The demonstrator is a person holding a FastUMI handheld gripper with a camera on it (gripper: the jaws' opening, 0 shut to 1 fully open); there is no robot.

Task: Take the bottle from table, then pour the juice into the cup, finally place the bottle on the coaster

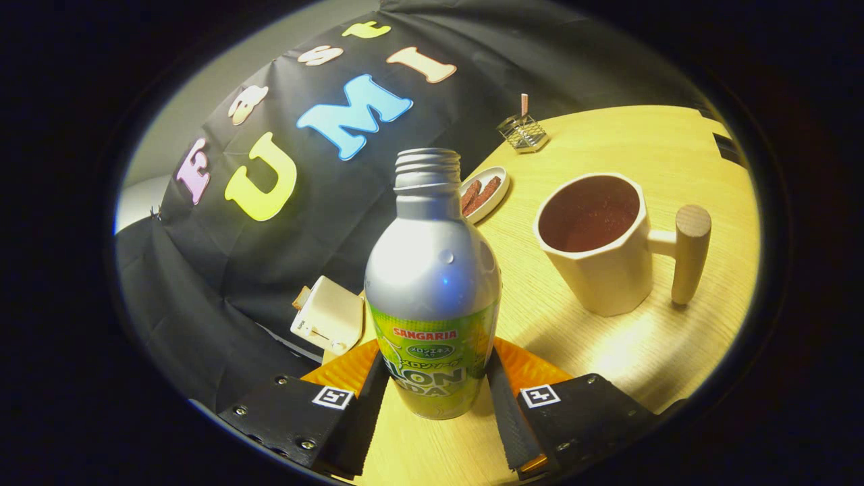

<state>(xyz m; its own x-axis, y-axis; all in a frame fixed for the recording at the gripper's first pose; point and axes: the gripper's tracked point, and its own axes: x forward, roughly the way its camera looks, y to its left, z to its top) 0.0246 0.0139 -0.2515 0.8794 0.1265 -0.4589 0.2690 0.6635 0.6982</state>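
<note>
A silver bottle (432,283) with a green label and no cap stands upright between my fingers. My gripper (437,364) is shut on it, one finger pressing each side of the label. An orange coaster (344,370) shows on both sides just behind the bottle's lower part; I cannot tell whether the base rests on it. Beyond and to the right of the fingers, a cream cup (601,250) with a wooden handle stands on the wooden table (675,351), holding dark red juice.
A small white toaster-like box (329,316) sits left of the bottle at the table's edge by the black cloth wall. Farther back are an oval dish (482,194) with brown sticks and a wire holder (523,131).
</note>
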